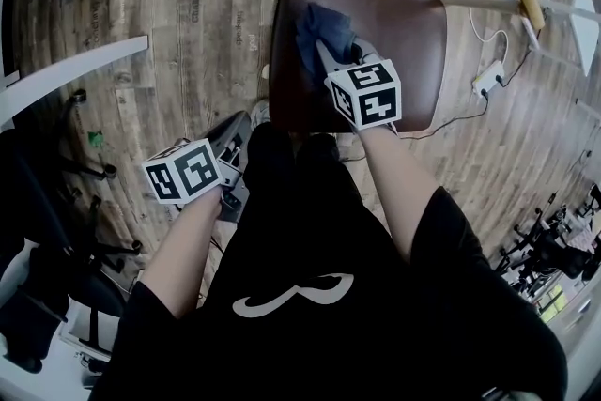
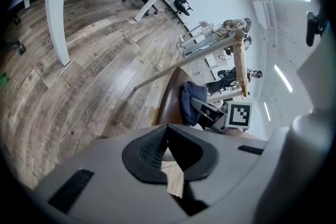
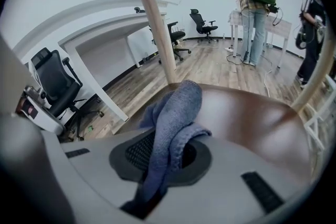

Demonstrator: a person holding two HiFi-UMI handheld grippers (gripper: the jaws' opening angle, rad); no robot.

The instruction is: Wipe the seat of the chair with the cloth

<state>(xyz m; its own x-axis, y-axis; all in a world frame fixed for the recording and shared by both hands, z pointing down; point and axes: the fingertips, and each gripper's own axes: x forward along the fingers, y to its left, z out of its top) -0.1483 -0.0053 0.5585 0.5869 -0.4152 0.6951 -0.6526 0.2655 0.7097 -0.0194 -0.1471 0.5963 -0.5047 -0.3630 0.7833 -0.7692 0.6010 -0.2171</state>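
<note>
Right hand-held gripper (image 1: 331, 52): pinching blue cloth (image 1: 324, 25) against brown chair seat (image 1: 404, 23), left portion. Left hand-held gripper (image 1: 228, 186): pressed together, empty, beside the chair. Step: wiping. Next, probably: sweep cloth rightward, keeping pressure.

Head view looks steeply down; 2 gripper views (low, close) share the chair seat (image 1: 394, 23).

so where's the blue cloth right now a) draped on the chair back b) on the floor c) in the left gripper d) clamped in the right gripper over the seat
d: the cloth sits pinched in the right gripper, with the brown seat just beyond it.
</note>
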